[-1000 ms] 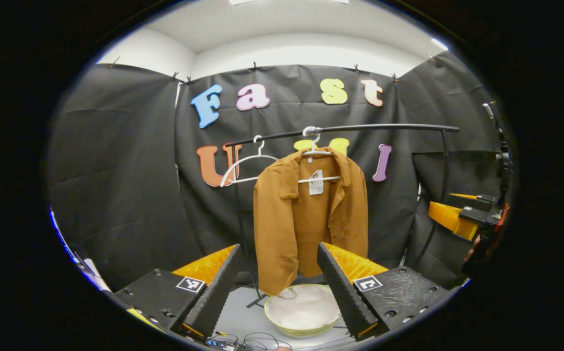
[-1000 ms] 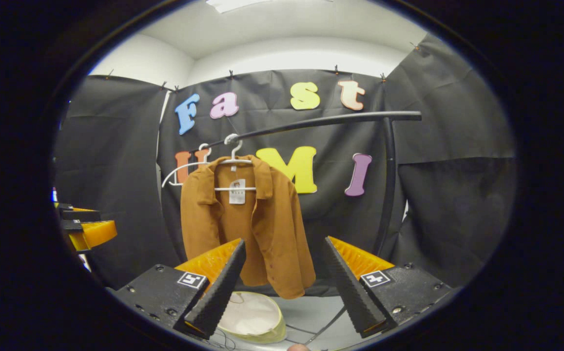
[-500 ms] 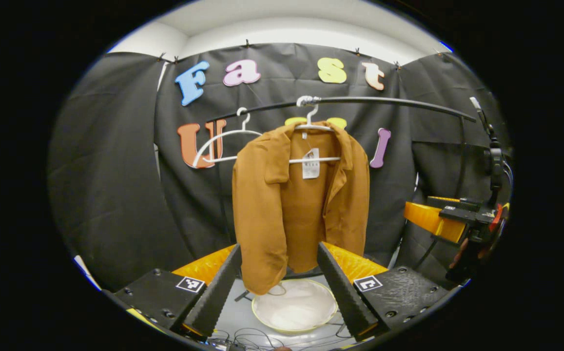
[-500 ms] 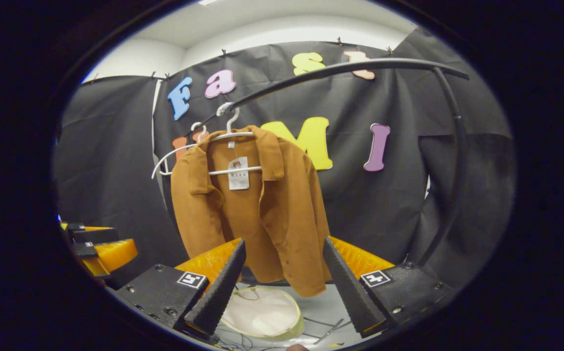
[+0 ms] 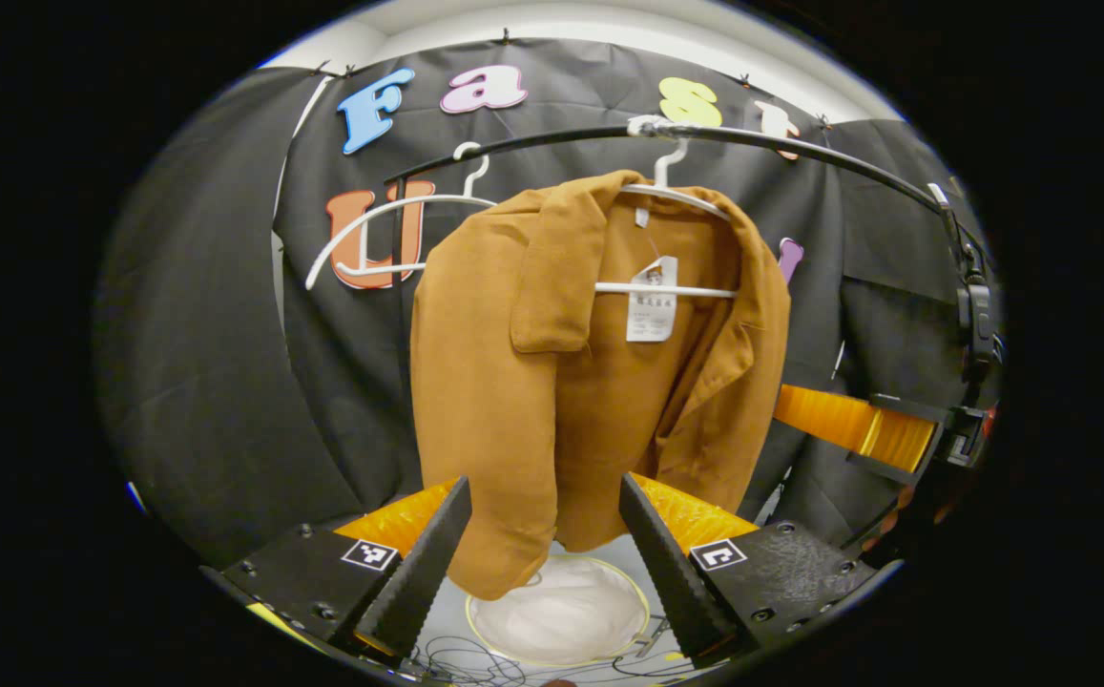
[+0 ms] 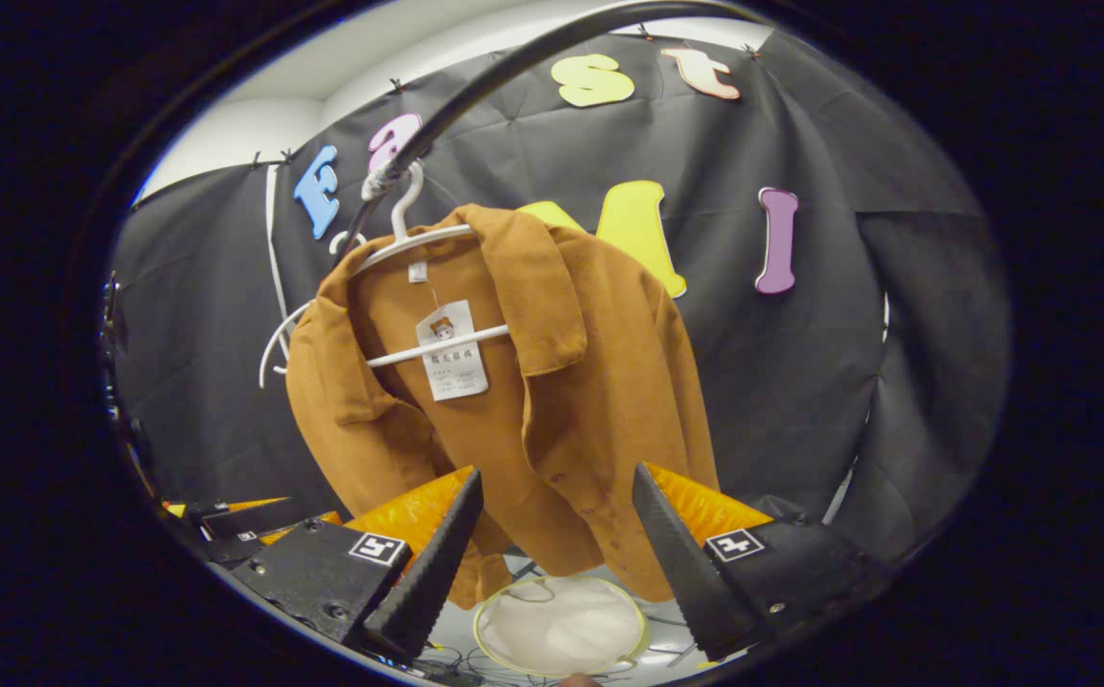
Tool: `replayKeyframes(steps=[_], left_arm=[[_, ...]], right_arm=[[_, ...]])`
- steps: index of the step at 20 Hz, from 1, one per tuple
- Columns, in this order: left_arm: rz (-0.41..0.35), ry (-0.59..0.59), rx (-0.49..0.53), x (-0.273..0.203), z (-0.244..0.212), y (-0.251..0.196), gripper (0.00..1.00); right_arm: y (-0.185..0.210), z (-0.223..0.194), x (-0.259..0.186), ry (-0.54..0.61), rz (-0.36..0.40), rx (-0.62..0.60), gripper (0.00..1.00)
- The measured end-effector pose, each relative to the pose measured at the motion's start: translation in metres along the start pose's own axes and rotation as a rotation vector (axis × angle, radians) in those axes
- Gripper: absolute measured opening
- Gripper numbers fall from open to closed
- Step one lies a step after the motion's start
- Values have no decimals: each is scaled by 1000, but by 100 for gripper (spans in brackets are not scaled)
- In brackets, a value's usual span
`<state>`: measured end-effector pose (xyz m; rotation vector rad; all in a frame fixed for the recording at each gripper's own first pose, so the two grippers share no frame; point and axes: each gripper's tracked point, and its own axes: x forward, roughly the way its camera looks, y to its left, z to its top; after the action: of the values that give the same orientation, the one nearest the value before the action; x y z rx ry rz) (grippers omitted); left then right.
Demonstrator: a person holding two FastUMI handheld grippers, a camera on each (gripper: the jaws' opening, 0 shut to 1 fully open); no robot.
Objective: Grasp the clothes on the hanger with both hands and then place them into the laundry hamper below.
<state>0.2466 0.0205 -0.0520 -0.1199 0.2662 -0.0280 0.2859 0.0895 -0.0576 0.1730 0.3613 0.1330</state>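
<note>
Clothes for this task amount to one brown jacket [image 5: 552,382], which is hung on a white hanger [image 5: 676,191] from a black rail [image 5: 800,153], directly above a pale round laundry hamper [image 5: 561,615] standing on the floor. The jacket's long axis is seen to run vertically, from the collar at the rail down to the hem just over the hamper's mouth.

In the left gripper view, the left gripper [image 5: 544,544] is held wide, with nothing between its fingers; the jacket's hanging sleeve is framed straight ahead in the gap, close but, as far as can be judged, not yet touched. In the right gripper view, the right gripper [image 6: 556,549] is likewise spread wide and empty, with the jacket's front panel and hem lying ahead between its fingers.

Neither gripper can be said with certainty to be the nearer; both are judged to be about equally close, one at each flank of the garment. A second, bare hanger [image 5: 389,239] is seen beside the jacket on the rail.

The coming move is judged to depend on each gripper being carried forward until cloth lies between the fingers.
</note>
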Motion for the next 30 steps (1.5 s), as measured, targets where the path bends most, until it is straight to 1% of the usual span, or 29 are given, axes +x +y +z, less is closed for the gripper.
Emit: replayKeyframes(steps=[2,3,4,5,6,7,9,10,11,12,13,14,16,17,18,19,20,22,23,24,25,26,27,28,29,30], left_arm=[[-9,-10,-24,23,13,-2,96],[0,-18,-29,33,20,-1,96],[-2,-21,-30,46,24,-1,100],[12,-22,-36,58,26,1,96],[11,-25,-43,67,28,2,96],[18,-31,-53,76,31,3,100],[32,-37,-63,91,35,6,100],[36,-37,-69,97,37,8,95],[31,-39,-72,103,39,5,100],[40,-48,-67,107,42,5,100],[39,-55,-61,112,45,4,96],[50,-59,-50,116,47,4,95],[76,-66,-38,123,50,10,95],[79,-63,-41,126,51,12,96],[88,-70,-44,128,53,16,100],[95,-71,-48,129,54,20,87],[97,-76,-54,129,55,23,84],[97,-75,-63,128,55,28,77],[97,-74,-69,126,55,30,57],[111,-78,-79,125,55,35,36],[126,-85,-88,122,56,40,26],[96,-82,-103,123,57,35,16],[68,-77,-108,122,57,29,6],[62,-77,-108,119,58,30,5],[53,-80,-98,122,56,32,0],[60,-82,-87,115,55,34,4]], right_arm=[[4,5,23,12,2,4,99],[4,6,32,16,-7,12,100],[4,7,42,20,-8,18,96],[2,8,50,29,-18,23,100],[-2,10,58,30,-21,30,96],[-5,12,64,28,-24,43,99],[-12,12,71,30,-26,76,98],[-16,10,74,37,-23,93,98],[-18,10,78,41,-15,114,94],[-20,8,82,45,-10,136,97],[-22,8,86,46,-6,156,96],[-26,8,90,43,-6,173,95],[-32,16,95,22,2,192,91],[-34,21,99,8,9,197,87],[-38,22,101,0,6,197,84],[-43,23,103,-4,-1,199,81],[-45,23,105,-7,-1,208,72],[-48,23,103,-17,22,237,53],[-50,22,103,-24,27,251,39],[-53,22,101,-29,32,264,37],[-55,24,99,-45,43,282,27],[-56,28,97,-60,53,302,19],[-55,30,95,-71,76,318,15],[-53,28,92,-70,94,323,13],[-53,29,89,-75,112,331,8],[-52,31,85,-82,134,339,7]])
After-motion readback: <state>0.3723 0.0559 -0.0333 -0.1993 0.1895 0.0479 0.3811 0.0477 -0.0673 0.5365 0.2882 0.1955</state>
